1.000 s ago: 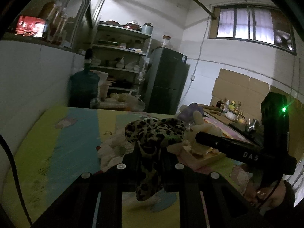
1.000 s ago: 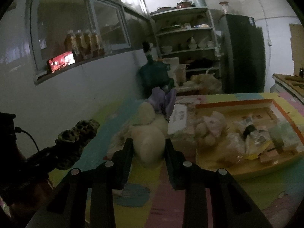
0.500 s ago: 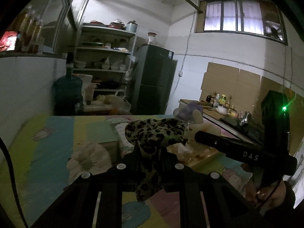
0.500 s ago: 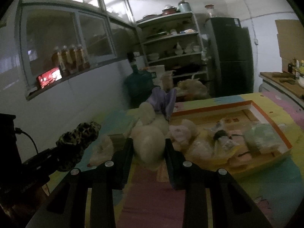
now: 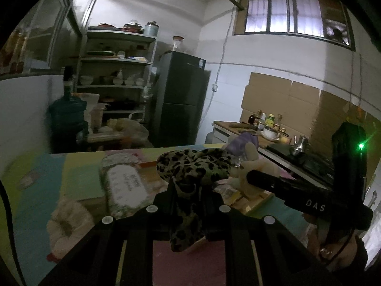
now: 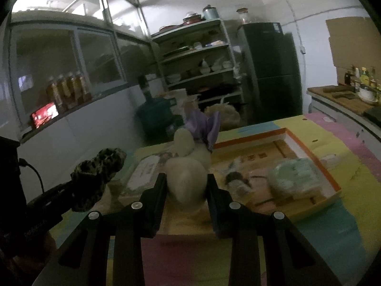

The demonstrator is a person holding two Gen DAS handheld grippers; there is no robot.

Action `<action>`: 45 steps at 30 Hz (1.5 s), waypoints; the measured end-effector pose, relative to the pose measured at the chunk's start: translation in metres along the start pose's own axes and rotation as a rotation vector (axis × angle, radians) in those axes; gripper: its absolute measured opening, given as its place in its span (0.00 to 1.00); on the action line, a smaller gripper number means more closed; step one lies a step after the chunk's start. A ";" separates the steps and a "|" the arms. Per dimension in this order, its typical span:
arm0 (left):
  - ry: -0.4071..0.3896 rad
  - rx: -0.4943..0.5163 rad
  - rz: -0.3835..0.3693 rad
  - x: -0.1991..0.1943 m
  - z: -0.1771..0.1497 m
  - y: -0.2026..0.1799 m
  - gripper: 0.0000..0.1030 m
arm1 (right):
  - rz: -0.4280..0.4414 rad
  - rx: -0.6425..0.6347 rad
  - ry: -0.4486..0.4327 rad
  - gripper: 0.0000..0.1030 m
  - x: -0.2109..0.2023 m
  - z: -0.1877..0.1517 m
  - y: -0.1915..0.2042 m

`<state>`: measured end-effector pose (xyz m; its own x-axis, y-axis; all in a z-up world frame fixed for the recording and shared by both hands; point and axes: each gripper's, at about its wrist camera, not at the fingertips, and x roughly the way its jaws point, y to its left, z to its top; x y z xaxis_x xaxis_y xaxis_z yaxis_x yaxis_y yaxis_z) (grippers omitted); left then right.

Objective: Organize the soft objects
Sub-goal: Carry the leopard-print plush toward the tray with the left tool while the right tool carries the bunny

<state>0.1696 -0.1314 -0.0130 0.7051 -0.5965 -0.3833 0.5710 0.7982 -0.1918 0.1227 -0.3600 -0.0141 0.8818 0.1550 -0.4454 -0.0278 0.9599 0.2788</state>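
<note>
My left gripper [image 5: 187, 190] is shut on a leopard-print fabric piece [image 5: 193, 166], which bunches above the fingers and hangs below them. The same leopard-print fabric [image 6: 100, 169] shows at the left of the right wrist view. My right gripper [image 6: 185, 186] is shut on a cream plush toy [image 6: 187, 178] with a purple cloth part [image 6: 204, 128] at its top. Both are held above a colourful mat [image 6: 333, 243]. An orange-rimmed cardboard tray [image 6: 307, 152] lies ahead with a green packet [image 6: 295, 174] and small items in it.
A white fluffy piece [image 5: 66, 221] and a flat labelled packet [image 5: 126, 186] lie on the mat [image 5: 38, 186]. Behind stand a water jug [image 5: 67, 116], shelves [image 5: 116, 71], a dark fridge [image 5: 181, 100] and a counter [image 5: 273, 138] with bottles and a kettle.
Both grippers have swept sideways over the mat with their loads; the tray and the packet have shifted left in view. Neither grip has changed.
</note>
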 end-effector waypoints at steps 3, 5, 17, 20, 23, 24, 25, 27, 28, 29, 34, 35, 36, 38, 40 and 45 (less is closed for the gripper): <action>0.010 0.005 -0.009 0.013 0.005 -0.009 0.17 | -0.015 0.002 -0.009 0.32 -0.003 0.004 -0.011; 0.019 0.010 -0.013 0.023 0.007 -0.015 0.17 | -0.026 0.003 -0.016 0.32 -0.004 0.007 -0.020; 0.078 0.020 -0.032 0.083 0.025 -0.047 0.17 | -0.081 0.007 -0.052 0.33 -0.001 0.033 -0.074; 0.089 0.020 -0.044 0.100 0.030 -0.056 0.17 | -0.090 0.015 -0.058 0.33 0.003 0.040 -0.090; 0.100 0.016 -0.049 0.118 0.035 -0.063 0.17 | -0.097 0.018 -0.053 0.32 0.007 0.047 -0.106; 0.105 0.010 -0.049 0.125 0.036 -0.064 0.17 | -0.094 0.018 -0.047 0.33 0.011 0.050 -0.111; 0.110 0.004 -0.049 0.132 0.037 -0.065 0.17 | -0.092 0.017 -0.040 0.33 0.014 0.052 -0.116; 0.120 -0.003 -0.041 0.144 0.040 -0.066 0.17 | -0.090 0.015 -0.019 0.33 0.022 0.056 -0.127; 0.128 -0.010 -0.036 0.152 0.041 -0.067 0.17 | -0.089 0.013 -0.009 0.33 0.025 0.057 -0.131; 0.134 -0.016 -0.033 0.158 0.042 -0.067 0.17 | -0.084 0.012 0.007 0.33 0.030 0.058 -0.136; 0.179 -0.049 -0.019 0.190 0.046 -0.067 0.17 | -0.059 0.006 0.073 0.33 0.053 0.065 -0.156; 0.189 -0.056 -0.014 0.196 0.046 -0.067 0.17 | -0.046 0.003 0.090 0.33 0.059 0.067 -0.159; 0.197 -0.061 -0.010 0.202 0.047 -0.067 0.17 | -0.038 0.003 0.100 0.33 0.063 0.068 -0.162; 0.217 -0.073 0.002 0.214 0.047 -0.066 0.17 | -0.013 0.004 0.130 0.33 0.075 0.071 -0.168; 0.238 -0.085 0.015 0.224 0.046 -0.064 0.17 | 0.013 0.016 0.170 0.33 0.088 0.072 -0.176; 0.305 -0.096 0.040 0.246 0.039 -0.061 0.17 | 0.045 0.037 0.224 0.33 0.110 0.070 -0.186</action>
<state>0.3247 -0.3297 -0.0598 0.5597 -0.5234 -0.6425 0.4926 0.8336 -0.2499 0.2573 -0.5375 -0.0553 0.7531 0.2495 -0.6088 -0.0442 0.9424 0.3317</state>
